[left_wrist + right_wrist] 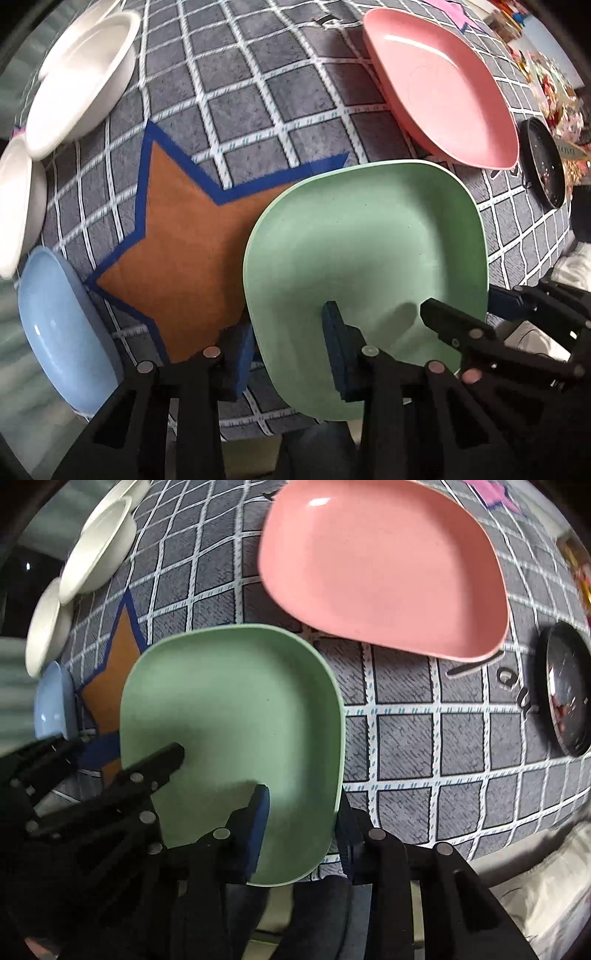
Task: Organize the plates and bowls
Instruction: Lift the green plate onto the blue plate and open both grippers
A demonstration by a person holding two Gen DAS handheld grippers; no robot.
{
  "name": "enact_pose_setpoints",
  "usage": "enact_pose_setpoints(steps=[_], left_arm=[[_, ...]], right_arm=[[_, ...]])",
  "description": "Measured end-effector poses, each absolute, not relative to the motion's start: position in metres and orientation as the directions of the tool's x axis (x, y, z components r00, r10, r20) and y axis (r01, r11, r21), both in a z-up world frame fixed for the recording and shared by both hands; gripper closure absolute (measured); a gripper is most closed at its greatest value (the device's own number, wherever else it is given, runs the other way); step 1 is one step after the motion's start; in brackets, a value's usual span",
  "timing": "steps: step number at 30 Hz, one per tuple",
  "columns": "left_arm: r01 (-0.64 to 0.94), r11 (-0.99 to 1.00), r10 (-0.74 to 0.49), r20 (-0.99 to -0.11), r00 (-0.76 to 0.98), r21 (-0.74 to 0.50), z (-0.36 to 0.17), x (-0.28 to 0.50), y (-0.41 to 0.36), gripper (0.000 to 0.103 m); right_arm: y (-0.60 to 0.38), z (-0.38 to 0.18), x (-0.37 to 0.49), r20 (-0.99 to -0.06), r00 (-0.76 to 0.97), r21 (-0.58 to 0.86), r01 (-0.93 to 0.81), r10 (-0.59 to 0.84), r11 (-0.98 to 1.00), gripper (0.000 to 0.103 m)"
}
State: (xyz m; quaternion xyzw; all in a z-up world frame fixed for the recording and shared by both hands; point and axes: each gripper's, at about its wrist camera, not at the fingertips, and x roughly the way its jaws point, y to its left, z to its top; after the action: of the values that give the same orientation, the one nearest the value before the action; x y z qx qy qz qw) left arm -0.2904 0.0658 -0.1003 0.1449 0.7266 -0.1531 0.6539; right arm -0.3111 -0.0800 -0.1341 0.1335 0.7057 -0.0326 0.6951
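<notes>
A green square plate (pixel 365 266) lies on the checked cloth, partly over an orange star patch (pixel 177 240). My left gripper (pixel 291 343) is open and straddles the plate's left rim, one finger inside, one outside. My right gripper (pixel 306 823) is open and straddles the plate's (pixel 232 720) right rim the same way. A pink plate (pixel 439 81) lies beyond it, also in the right wrist view (pixel 380 565). A blue bowl (pixel 62 332) and white bowls (pixel 81 81) sit at the left.
A black round dish (pixel 565 690) lies at the right on the cloth. Another white bowl (pixel 18 206) sits at the left edge. The table's near edge runs just below both grippers. Colourful clutter (pixel 554 81) lies at the far right.
</notes>
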Motion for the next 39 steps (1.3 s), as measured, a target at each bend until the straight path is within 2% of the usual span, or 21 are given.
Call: enact_pose_setpoints(steps=[3, 10, 21, 31, 39], left_arm=[[0.394, 0.919, 0.019, -0.994, -0.105, -0.024, -0.100, -0.300, 0.064, 0.065], [0.386, 0.922, 0.028, -0.998, -0.054, 0.005, -0.078, -0.304, 0.058, 0.065], [0.320, 0.947, 0.032, -0.999, 0.032, 0.040, -0.035, -0.318, 0.052, 0.065], [0.228, 0.973, 0.014, -0.997, 0.074, 0.031, 0.004, -0.331, 0.104, 0.065], [0.179, 0.984, 0.010, -0.998, 0.067, 0.022, 0.000, -0.310, 0.176, 0.065]], right_arm=[[-0.093, -0.132, -0.310, -0.976, -0.001, 0.210, 0.266, 0.219, 0.941, 0.066], [-0.104, -0.125, -0.318, -0.968, -0.013, 0.239, 0.236, 0.249, 0.942, 0.066], [-0.110, -0.077, -0.335, -0.971, 0.044, 0.239, 0.141, 0.235, 0.961, 0.066], [-0.069, -0.054, -0.335, -0.974, 0.058, 0.223, 0.033, 0.221, 0.974, 0.066], [-0.017, -0.042, -0.302, -0.976, 0.065, 0.206, -0.025, 0.207, 0.978, 0.066]])
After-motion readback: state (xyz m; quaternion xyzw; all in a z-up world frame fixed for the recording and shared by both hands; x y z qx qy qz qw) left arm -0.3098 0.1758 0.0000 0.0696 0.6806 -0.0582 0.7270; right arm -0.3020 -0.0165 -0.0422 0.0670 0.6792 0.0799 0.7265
